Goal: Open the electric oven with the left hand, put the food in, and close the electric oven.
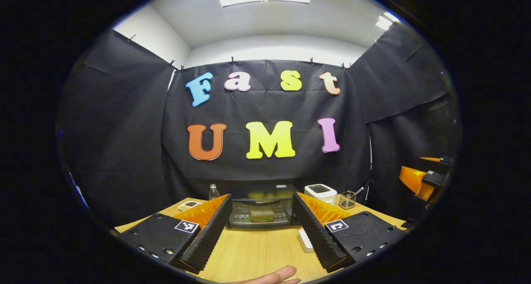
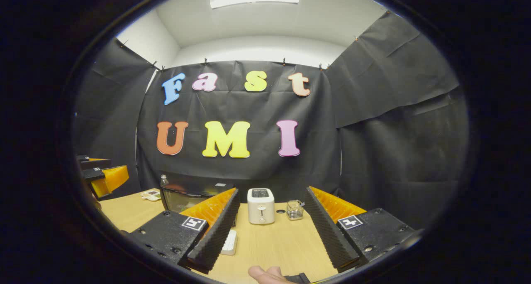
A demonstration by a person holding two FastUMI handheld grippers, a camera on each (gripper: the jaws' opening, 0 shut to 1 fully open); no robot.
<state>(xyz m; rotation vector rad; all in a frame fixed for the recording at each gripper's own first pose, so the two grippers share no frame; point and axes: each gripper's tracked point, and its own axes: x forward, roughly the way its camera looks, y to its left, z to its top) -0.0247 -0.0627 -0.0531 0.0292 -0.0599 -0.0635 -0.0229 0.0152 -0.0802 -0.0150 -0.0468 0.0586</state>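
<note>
Two tools are in my hands, both spread wide and gripping nothing. My left tool (image 1: pixel 263 242), black ridged fingers backed in orange, hangs above the pale wooden tabletop (image 1: pixel 253 255) and frames the small black electric oven with a glass door (image 1: pixel 262 211) straight ahead, well apart from it. The door looks shut, and through the glass I see a sandwich (image 1: pixel 262 214) inside, so I judge the task nearly or fully done. The door should swing stiffly on its hinge; the glass is slick and breakable, so I would take hold at the bar along its top edge, not the pane. The sandwich would be soft and light, easily crushed. My right tool (image 2: pixel 274 238) hovers over the tabletop facing a white two-slot toaster (image 2: pixel 261 206); a small clear container (image 2: pixel 295 209) stands just beside it.
</note>
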